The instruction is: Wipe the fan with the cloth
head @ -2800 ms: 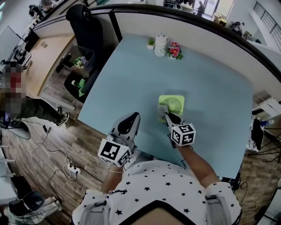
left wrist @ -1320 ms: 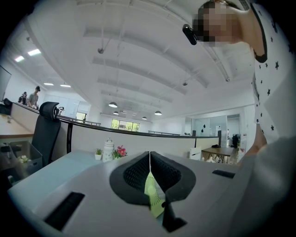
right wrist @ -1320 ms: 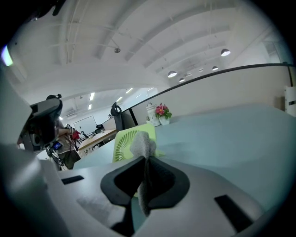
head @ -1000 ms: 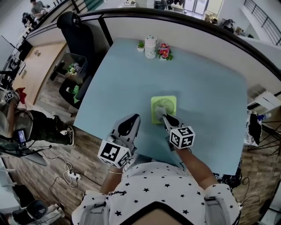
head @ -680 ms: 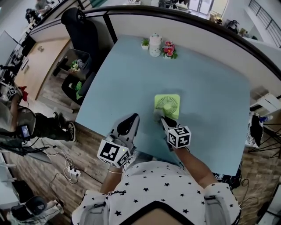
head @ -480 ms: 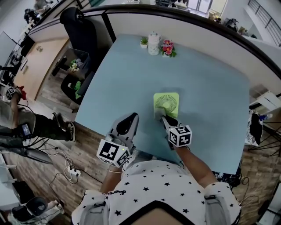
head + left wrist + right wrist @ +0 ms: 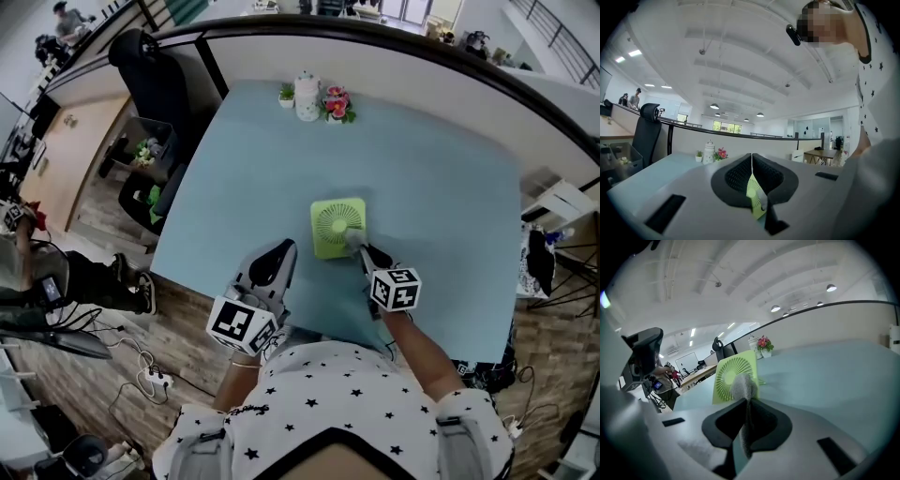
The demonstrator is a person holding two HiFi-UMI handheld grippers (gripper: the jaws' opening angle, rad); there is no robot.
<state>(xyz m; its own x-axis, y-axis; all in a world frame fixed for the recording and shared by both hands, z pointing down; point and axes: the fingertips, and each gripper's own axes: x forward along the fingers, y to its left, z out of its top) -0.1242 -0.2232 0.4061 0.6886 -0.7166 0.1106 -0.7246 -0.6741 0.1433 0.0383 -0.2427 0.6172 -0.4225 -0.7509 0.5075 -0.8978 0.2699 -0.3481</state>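
Note:
A green square fan [image 7: 336,226] lies flat on the light-blue table [image 7: 441,187], grille facing up. My right gripper [image 7: 362,249] is shut on a grey cloth [image 7: 354,241], which rests on the fan's near right part. In the right gripper view the cloth [image 7: 743,386] sticks out of the shut jaws against the fan [image 7: 726,373]. My left gripper [image 7: 281,251] hovers over the table's near edge, left of the fan and apart from it. Its jaws are shut with nothing between them; the left gripper [image 7: 751,161] shows only a sliver of the fan [image 7: 756,199] beyond them.
At the table's far edge stand a white pot [image 7: 306,97], a small plant [image 7: 287,93] and pink flowers [image 7: 336,105]. A black office chair [image 7: 150,66] stands past the left edge. Cables and a person are on the wooden floor [image 7: 187,328] at the left.
The right gripper has carried the cloth from the fan's near left corner across to its near right part. The left gripper has stayed where it was.

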